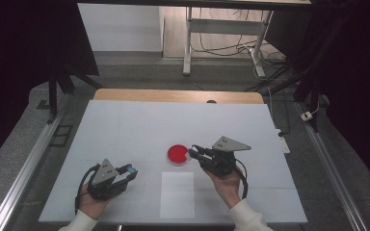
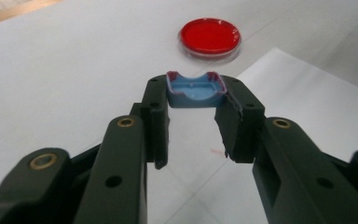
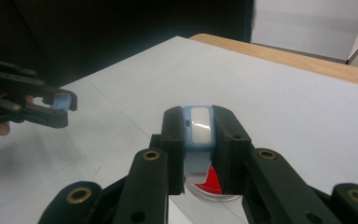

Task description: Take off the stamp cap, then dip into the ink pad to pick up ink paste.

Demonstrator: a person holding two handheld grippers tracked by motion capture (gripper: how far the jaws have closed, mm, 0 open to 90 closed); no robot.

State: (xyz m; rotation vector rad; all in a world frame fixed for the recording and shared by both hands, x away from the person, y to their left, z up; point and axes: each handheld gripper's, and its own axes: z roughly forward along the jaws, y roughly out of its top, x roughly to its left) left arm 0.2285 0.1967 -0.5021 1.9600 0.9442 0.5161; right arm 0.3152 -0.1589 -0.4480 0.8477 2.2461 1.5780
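Note:
A round red dish (image 1: 178, 154) sits mid-table. My left gripper (image 1: 130, 171) hovers near the front left, shut on a small blue plastic shell (image 2: 196, 89) with a purplish rim, held crosswise at the jaw tips; the red dish (image 2: 209, 36) lies ahead of it. My right gripper (image 1: 194, 151) sits at the dish's right edge, shut on a narrow blue piece (image 3: 198, 126) with a pale glossy face. Under its jaws the red dish (image 3: 212, 185) is partly hidden. In the right gripper view the left gripper (image 3: 60, 105) shows at far left with its blue shell (image 3: 63, 101).
A white paper sheet (image 1: 177, 194) lies on the white table (image 1: 125, 125) near the front edge, between the two hands. A wooden strip (image 1: 173, 95) borders the table's far side. Beyond are a floor, desk legs and cables.

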